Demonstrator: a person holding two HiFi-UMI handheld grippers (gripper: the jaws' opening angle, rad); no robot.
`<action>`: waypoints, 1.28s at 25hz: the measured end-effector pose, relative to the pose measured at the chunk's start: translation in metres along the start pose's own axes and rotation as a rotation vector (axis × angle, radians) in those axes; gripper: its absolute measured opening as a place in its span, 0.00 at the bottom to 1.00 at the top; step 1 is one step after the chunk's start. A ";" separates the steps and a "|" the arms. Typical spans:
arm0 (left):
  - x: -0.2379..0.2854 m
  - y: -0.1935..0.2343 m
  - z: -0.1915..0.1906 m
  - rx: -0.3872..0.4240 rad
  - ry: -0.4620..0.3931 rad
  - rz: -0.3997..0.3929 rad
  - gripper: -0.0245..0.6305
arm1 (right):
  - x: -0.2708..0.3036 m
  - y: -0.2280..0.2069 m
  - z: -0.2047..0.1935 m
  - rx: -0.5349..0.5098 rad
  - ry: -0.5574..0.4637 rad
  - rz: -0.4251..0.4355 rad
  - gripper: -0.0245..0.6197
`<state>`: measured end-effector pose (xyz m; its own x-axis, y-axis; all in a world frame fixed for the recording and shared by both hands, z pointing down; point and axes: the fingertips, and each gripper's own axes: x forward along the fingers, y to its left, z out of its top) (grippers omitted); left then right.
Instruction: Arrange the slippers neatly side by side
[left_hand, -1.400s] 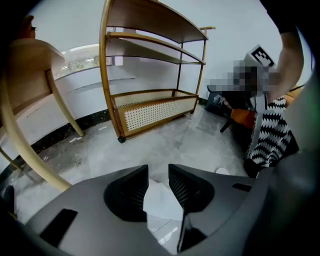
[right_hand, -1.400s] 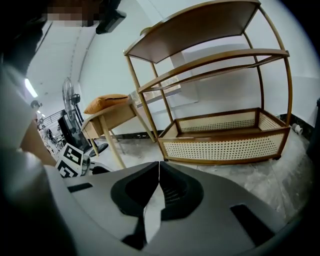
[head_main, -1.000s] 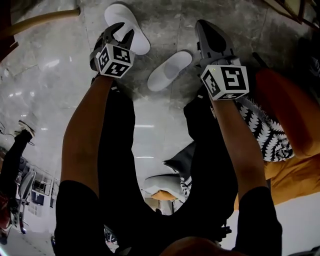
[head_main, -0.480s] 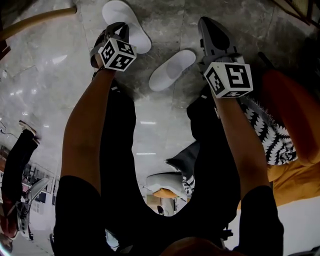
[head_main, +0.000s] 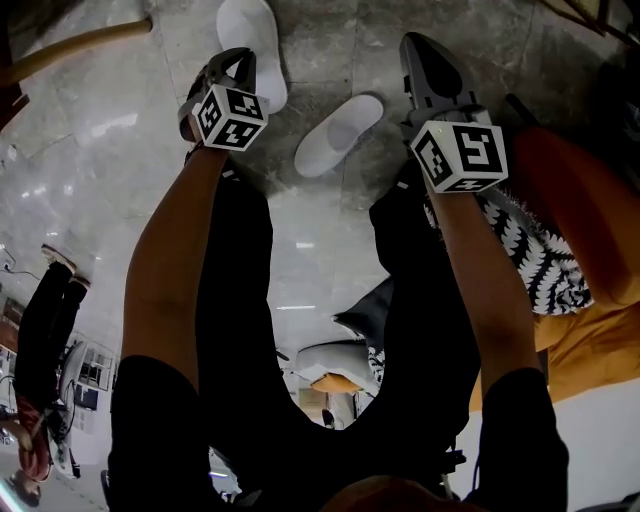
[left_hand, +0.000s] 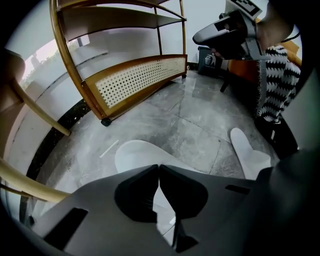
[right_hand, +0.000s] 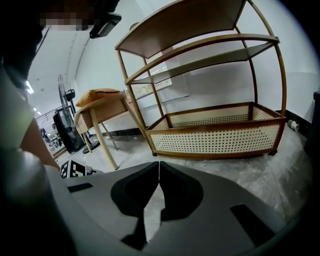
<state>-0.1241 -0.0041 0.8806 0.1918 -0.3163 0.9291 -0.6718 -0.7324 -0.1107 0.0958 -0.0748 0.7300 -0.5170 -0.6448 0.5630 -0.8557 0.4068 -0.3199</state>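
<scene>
Left gripper (head_main: 233, 62) at upper left, jaws closing almost together on the near edge of the white slipper (head_main: 250, 28). Second slipper (head_main: 338, 135) lies apart at upper centre, angled. Right gripper (head_main: 422, 52) at upper right, jaws together, empty.

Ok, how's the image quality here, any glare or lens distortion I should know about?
Head view: the glossy floor throws glare patches and mirrors the room. Left gripper view: black round vignette, shelf rails bowed, white slipper evenly lit. Right gripper view: same fisheye bowing, mosaic patch top left.
</scene>
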 end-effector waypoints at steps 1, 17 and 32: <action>-0.002 -0.002 0.004 -0.003 -0.006 -0.005 0.07 | -0.003 -0.002 0.002 0.006 0.001 -0.007 0.09; 0.021 -0.055 0.078 0.116 -0.094 -0.086 0.07 | -0.030 -0.032 0.002 0.052 -0.016 -0.062 0.09; 0.050 -0.076 0.093 0.160 -0.086 -0.112 0.07 | -0.037 -0.055 -0.020 0.081 -0.011 -0.086 0.09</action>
<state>0.0032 -0.0197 0.9023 0.3235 -0.2725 0.9061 -0.5219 -0.8502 -0.0694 0.1621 -0.0600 0.7420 -0.4417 -0.6822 0.5827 -0.8956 0.2968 -0.3314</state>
